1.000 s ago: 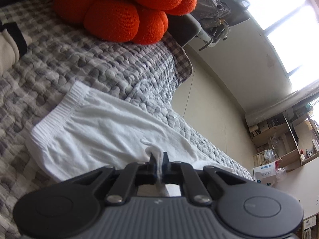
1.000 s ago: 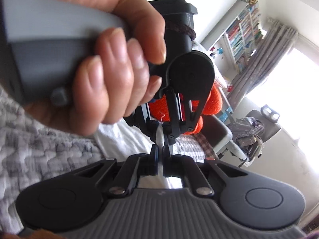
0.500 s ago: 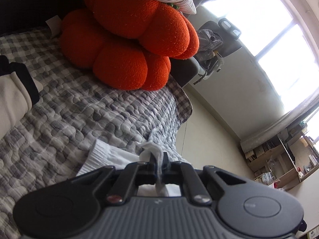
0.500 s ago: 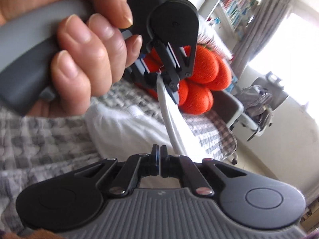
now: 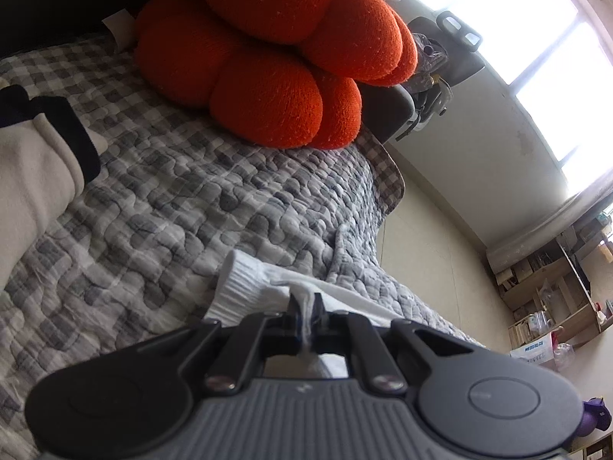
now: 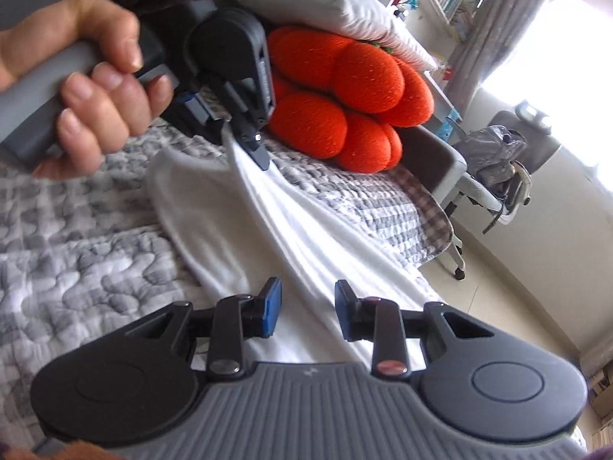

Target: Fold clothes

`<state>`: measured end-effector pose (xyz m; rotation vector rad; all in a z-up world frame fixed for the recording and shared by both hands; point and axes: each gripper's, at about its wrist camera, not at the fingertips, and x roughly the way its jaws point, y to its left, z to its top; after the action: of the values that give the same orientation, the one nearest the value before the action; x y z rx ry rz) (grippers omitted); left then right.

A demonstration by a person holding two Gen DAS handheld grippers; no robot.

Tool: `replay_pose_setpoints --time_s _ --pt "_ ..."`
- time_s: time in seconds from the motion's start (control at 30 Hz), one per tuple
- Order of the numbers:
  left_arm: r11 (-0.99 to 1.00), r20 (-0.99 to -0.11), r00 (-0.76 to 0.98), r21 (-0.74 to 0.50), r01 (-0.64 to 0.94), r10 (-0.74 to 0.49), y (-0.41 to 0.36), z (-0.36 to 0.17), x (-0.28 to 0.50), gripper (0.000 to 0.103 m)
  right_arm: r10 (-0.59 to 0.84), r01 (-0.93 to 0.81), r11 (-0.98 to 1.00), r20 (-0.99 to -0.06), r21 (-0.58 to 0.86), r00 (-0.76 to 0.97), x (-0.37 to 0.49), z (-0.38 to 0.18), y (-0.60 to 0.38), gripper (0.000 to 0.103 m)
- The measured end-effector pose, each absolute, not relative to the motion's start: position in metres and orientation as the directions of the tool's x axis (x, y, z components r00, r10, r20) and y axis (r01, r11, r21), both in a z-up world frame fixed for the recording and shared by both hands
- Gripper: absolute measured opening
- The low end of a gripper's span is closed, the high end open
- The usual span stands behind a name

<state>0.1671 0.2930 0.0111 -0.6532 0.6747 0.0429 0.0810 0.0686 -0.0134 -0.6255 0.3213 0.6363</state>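
Observation:
A white garment (image 6: pixel 245 226) lies on the grey checked quilt (image 6: pixel 76 280), stretched from the far gripper down toward the near one. My left gripper (image 5: pixel 305 316) is shut on a pinch of the white garment (image 5: pixel 245 287), whose ribbed hem shows just past the fingers. In the right wrist view a hand (image 6: pixel 95 88) holds that left gripper (image 6: pixel 249 142) above the bed, cloth hanging from its tips. My right gripper (image 6: pixel 306 314) stands open just over the garment, nothing between its blue pads (image 6: pixel 272 312).
An orange lobed cushion (image 5: pixel 276 61) sits on the quilt (image 5: pixel 161 199) ahead, a grey pillow (image 6: pixel 325 4) on top of it. A cream garment with a dark cuff (image 5: pixel 38 161) lies at left. Beyond the bed edge are bare floor (image 5: pixel 429 237), an office chair (image 6: pixel 494 165) and shelves (image 5: pixel 555 295).
My right gripper let go of the white garment and opened. My left gripper lifted away from it, still holding the cloth, drawing the garment out along the bed toward the orange cushion.

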Motion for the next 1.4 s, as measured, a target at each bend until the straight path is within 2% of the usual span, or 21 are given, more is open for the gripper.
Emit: replay_pose_setpoints --time_s 0.03,0.13,0.3,0.37,0.6,0.63,0.67,0.73,0.87,1.0,1.07,1.17,1.27,1.4 --pt "0.807 -0.595 0.787 -0.54 -0.239 -0.165 0.292 0.011 0.166 0.004 0.445 -0.632 0.636 -0.46 -0.442 0.769 0.082 -0.013 0.067 0.03" --pt "0.821 -0.596 0.787 -0.524 -0.229 -0.161 0.291 0.01 0.163 0.004 0.422 -0.615 0.651 -0.46 -0.446 0.781 0.083 -0.014 0.064 0.008" --pt "0.818 -0.587 0.788 -0.536 -0.21 -0.182 0.29 0.009 0.158 0.004 0.384 -0.584 0.674 -0.461 -0.451 0.8 0.086 -0.014 0.058 0.008" --pt "0.816 -0.584 0.789 -0.541 -0.203 -0.191 0.29 0.008 0.157 0.004 0.369 -0.572 0.684 -0.461 -0.454 0.807 0.087 -0.015 0.056 0.002" --pt "0.811 -0.571 0.791 -0.557 -0.176 -0.22 0.29 0.006 0.151 0.005 0.34 -0.569 0.682 -0.49 -0.459 0.803 0.086 -0.022 0.047 0.003" --pt "0.812 -0.572 0.789 -0.556 -0.175 -0.222 0.289 0.005 0.152 0.006 0.346 -0.576 0.68 -0.495 -0.453 0.797 0.086 -0.021 0.046 0.005" --pt "0.814 -0.574 0.788 -0.554 -0.173 -0.223 0.288 0.005 0.153 0.015 0.356 -0.588 0.68 -0.503 -0.438 0.787 0.086 -0.019 0.044 0.006" --pt "0.817 -0.577 0.785 -0.551 -0.171 -0.225 0.287 0.005 0.155 0.024 0.378 -0.61 0.675 -0.516 -0.415 0.769 0.087 -0.014 0.04 0.006" --pt "0.823 -0.584 0.779 -0.544 -0.166 -0.229 0.283 0.005 0.16 0.024 0.451 -0.661 0.679 -0.528 -0.32 0.719 0.092 0.002 0.029 0.007" --pt "0.842 -0.607 0.764 -0.513 -0.167 -0.218 0.277 0.003 0.165 0.024 0.51 -0.666 0.721 -0.503 -0.193 0.698 0.108 0.028 0.012 0.016" --pt "0.864 -0.635 0.749 -0.47 -0.181 -0.188 0.274 0.001 0.168 0.016 0.507 -0.65 0.741 -0.494 -0.17 0.706 0.12 0.036 0.004 0.019" --pt "0.878 -0.652 0.742 -0.436 -0.198 -0.156 0.274 -0.001 0.171 0.006 0.479 -0.642 0.737 -0.508 -0.21 0.716 0.135 0.036 0.003 0.02" --pt "0.876 -0.638 0.758 -0.433 -0.213 -0.131 0.278 0.005 0.168 0.004 0.467 -0.635 0.737 -0.506 -0.23 0.725 0.15 0.033 0.0 0.023" --pt "0.876 -0.621 0.775 -0.432 -0.216 -0.115 0.279 0.009 0.165 0.004 0.416 -0.576 0.799 -0.534 -0.171 0.736 0.193 0.032 -0.021 0.024"
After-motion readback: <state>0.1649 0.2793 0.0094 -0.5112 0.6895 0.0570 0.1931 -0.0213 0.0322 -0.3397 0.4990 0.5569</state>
